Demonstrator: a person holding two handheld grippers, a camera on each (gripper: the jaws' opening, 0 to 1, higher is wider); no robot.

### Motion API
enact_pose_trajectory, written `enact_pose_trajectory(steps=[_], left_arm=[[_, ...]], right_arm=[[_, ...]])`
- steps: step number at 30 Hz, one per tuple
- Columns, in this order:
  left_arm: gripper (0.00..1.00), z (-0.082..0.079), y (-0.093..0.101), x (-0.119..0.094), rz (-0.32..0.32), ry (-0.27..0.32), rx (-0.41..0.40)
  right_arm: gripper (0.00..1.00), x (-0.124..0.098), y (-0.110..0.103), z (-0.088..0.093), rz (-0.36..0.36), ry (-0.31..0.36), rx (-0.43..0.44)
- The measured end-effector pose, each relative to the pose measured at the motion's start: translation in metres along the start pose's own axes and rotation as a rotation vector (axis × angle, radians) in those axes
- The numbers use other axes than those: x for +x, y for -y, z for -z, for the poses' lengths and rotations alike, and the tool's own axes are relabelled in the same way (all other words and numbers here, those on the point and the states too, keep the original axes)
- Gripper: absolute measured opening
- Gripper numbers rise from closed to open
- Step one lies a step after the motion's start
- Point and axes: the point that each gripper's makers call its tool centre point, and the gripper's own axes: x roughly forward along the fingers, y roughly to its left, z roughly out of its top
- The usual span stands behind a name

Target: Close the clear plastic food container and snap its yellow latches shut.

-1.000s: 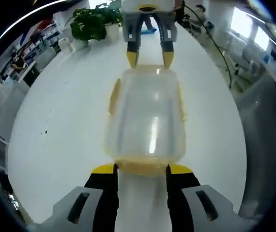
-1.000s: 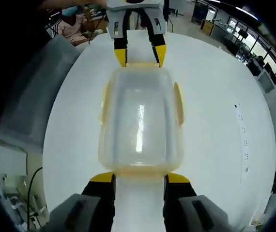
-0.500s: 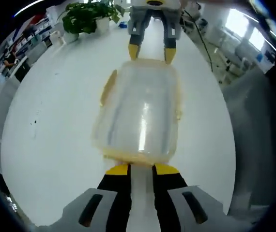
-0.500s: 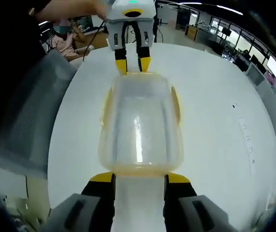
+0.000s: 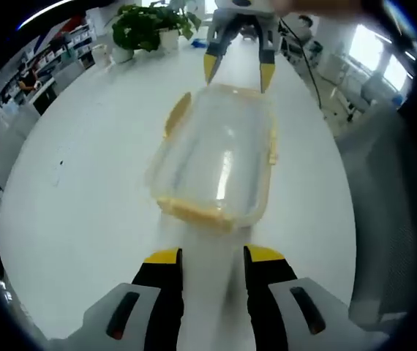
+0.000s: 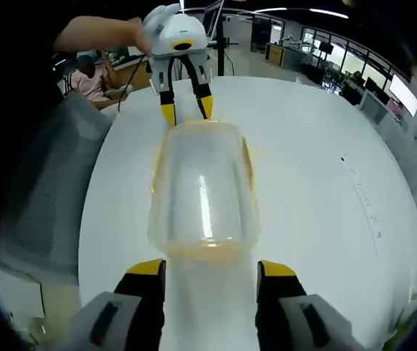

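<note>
Clear container [image 5: 219,157] with yellow latches [image 5: 177,117] sits mid-frame on white surface [image 5: 84,183], between our two tools. Left tool [image 5: 212,257] at bottom of left gripper view: jaws parted, nothing held, just short of container's near end. Right tool [image 6: 211,269] at bottom of right gripper view: jaws spread, nothing held, near container [image 6: 203,190]. Potted plant [image 5: 146,25] upper left.
</note>
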Motion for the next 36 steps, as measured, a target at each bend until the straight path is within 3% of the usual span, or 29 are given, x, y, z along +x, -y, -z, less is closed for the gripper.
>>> enact_pose_trajectory(steps=[5, 6, 8, 14, 18, 30, 36], left_arm=[[0.23, -0.039, -0.004, -0.02, 0.01, 0.166, -0.014], [0.22, -0.044, -0.005, -0.019, 0.005, 0.173, -0.006], [0.21, -0.05, -0.002, -0.016, 0.012, 0.172, 0.002], [0.22, -0.052, 0.012, 0.001, 0.058, 0.13, 0.073], [0.22, -0.058, 0.013, 0.001, 0.068, 0.15, 0.065], [0.23, -0.096, 0.024, 0.02, 0.099, 0.203, 0.094], [0.24, -0.105, 0.03, 0.03, 0.119, 0.222, 0.096]], right_arm=[[0.36, -0.004, -0.003, -0.033, 0.02, 0.114, 0.014], [0.33, -0.002, -0.006, -0.037, 0.013, 0.127, 0.011], [0.28, 0.004, -0.007, -0.038, 0.023, 0.122, -0.009], [0.29, 0.012, -0.014, -0.038, 0.009, 0.12, 0.005], [0.29, 0.013, -0.014, -0.038, 0.007, 0.121, 0.01], [0.28, 0.028, -0.015, -0.069, -0.018, 0.15, -0.023], [0.28, 0.034, -0.016, -0.078, -0.027, 0.152, -0.04]])
